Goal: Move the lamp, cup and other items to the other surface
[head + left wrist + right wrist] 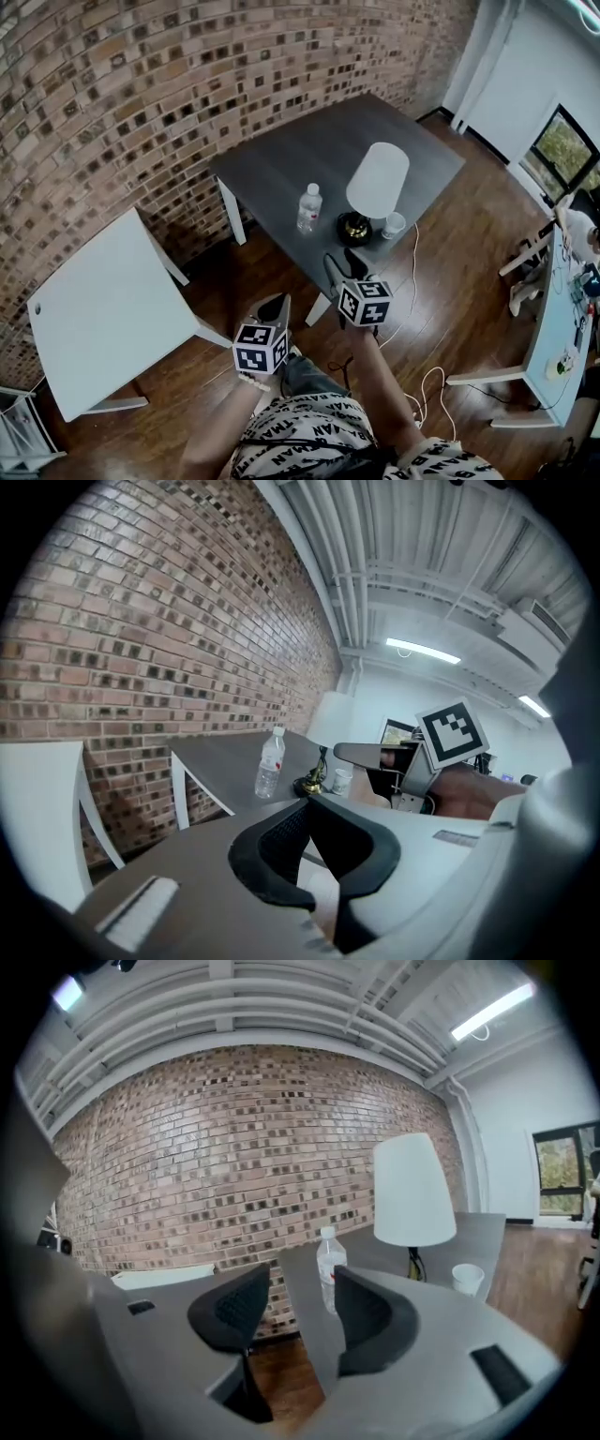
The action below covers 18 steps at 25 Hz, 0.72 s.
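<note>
I stand short of the dark table point(281, 159), both tools well apart from it. My right gripper point(344, 265) has its jaws apart and empty; my left gripper point(275, 307) is closed on nothing. The lamp point(377, 183) stands near the table's close edge, the cup point(395, 224) just beside its base, a water bottle point(309, 208) further left. The lamp looks top-heavy and its shade easily dented, so I would take the stem, minding the cord point(413, 267). The cup looks light and crushable. The white table point(103, 309) stands at left.

Shirt point(309, 439): repeated black lettering, apparently "BALMAIN", upside down.
Bottle label point(308, 209): red and white, unreadable.
Left marker cube point(260, 348), right marker cube point(366, 303): black-and-white square codes, no letters.
</note>
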{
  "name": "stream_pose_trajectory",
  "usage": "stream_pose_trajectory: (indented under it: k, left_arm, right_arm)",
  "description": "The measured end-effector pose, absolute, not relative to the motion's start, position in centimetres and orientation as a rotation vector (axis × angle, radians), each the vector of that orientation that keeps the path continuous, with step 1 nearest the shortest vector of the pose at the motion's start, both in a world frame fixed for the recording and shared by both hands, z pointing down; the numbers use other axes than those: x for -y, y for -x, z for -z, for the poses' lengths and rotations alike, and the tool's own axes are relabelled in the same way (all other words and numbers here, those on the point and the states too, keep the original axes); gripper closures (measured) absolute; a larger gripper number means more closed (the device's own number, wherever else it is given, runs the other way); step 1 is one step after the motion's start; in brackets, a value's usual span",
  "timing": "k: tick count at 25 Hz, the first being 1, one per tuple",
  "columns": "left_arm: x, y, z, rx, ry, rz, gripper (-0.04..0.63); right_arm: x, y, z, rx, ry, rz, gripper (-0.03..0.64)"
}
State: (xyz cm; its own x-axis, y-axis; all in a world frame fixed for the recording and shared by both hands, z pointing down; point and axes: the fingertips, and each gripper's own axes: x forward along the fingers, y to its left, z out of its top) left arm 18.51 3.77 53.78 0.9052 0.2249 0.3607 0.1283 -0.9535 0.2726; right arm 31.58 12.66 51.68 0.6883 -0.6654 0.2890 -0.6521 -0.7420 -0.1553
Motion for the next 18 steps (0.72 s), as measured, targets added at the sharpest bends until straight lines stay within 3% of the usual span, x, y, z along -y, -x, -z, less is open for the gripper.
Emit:
stream_pose_trajectory:
  k: [2, 18]
  left_arm:
    - [-2.6, -20.4, -53.6, -0.242, -2.830, -0.567, 0.595]
    - [3.0, -30.7, -54.8, -0.097, -2.783, -0.585, 0.595]
  right_arm:
    - [-10.8, -34.2, -51.1, -1.143, 2.853, 0.493, 0.356]
    - [-2.8, -48.0, -53.0, -1.297, 2.933, 0.572, 0.358]
